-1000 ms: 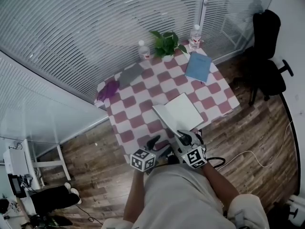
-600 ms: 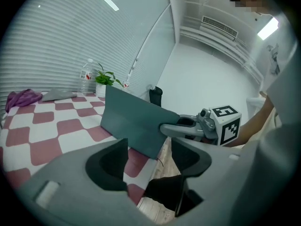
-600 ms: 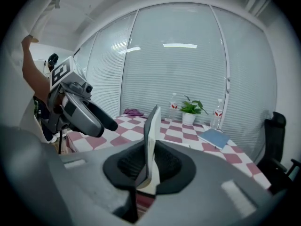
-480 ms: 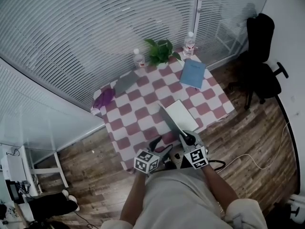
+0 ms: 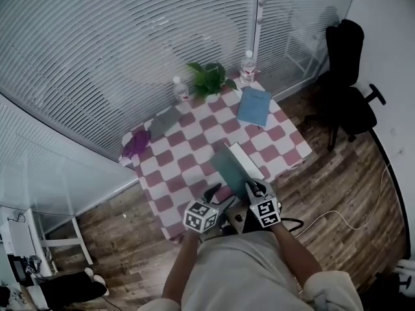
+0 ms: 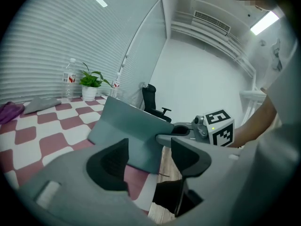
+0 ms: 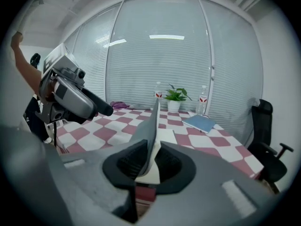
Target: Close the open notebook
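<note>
The notebook lies near the front edge of the checkered table (image 5: 194,141). Its grey-green cover (image 5: 228,167) stands steeply raised over the white pages (image 5: 248,161). My right gripper (image 5: 249,188) is shut on the cover's near edge. In the right gripper view that cover (image 7: 151,126) rises edge-on between the pads of the gripper (image 7: 149,161). My left gripper (image 5: 217,196) hovers just left of the cover, open, with nothing between its fingers. In the left gripper view the left gripper (image 6: 148,157) faces the cover's grey outer face (image 6: 127,131), with the right gripper (image 6: 197,131) beyond it.
A blue book (image 5: 253,106) lies at the far right of the table. A potted plant (image 5: 206,76) and two water bottles (image 5: 179,88) (image 5: 247,65) stand along the back edge. Grey cloth (image 5: 163,122) and purple cloth (image 5: 135,143) lie at the left. A black office chair (image 5: 347,76) stands to the right.
The notebook's cover has swung up from lying flat to standing steeply, carried by the right gripper. Both grippers have shifted with it.
</note>
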